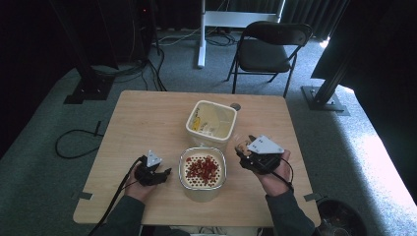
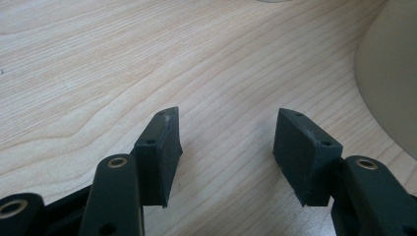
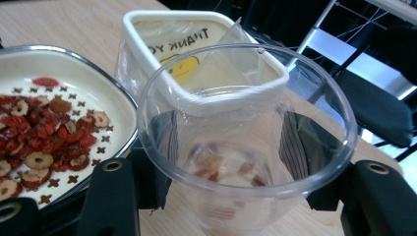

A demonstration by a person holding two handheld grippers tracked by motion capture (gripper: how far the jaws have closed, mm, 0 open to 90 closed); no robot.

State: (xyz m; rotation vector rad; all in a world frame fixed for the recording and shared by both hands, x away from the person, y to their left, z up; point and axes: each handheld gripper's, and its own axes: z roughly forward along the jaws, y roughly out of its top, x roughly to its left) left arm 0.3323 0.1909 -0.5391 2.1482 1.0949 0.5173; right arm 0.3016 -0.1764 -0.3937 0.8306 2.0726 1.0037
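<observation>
A cream bowl (image 1: pixel 184 181) (image 3: pixel 115 93) with a perforated insert holds sliced red dates near the table's front middle. Behind it stands a white tub (image 1: pixel 193 129) (image 3: pixel 147 22) lined with a clear bag bearing a yellow smiley. My right gripper (image 1: pixel 242 151) (image 3: pixel 231 142) is shut on a clear plastic cup (image 1: pixel 241 146) (image 3: pixel 246 191), held right of the bowl; a few date slices lie at the cup's bottom. My left gripper (image 1: pixel 166 174) (image 2: pixel 226 142) rests open left of the bowl, with bare wood between its fingers. The bowl's wall (image 2: pixel 388 73) rises at the right in the left gripper view.
The wooden table (image 1: pixel 147 118) has free surface on its left half and far edge. A small dark round object (image 1: pixel 235 105) lies beside the tub. A black folding chair (image 1: pixel 268 49) stands beyond the table, and a dark bin (image 1: pixel 342 219) is at its front right corner.
</observation>
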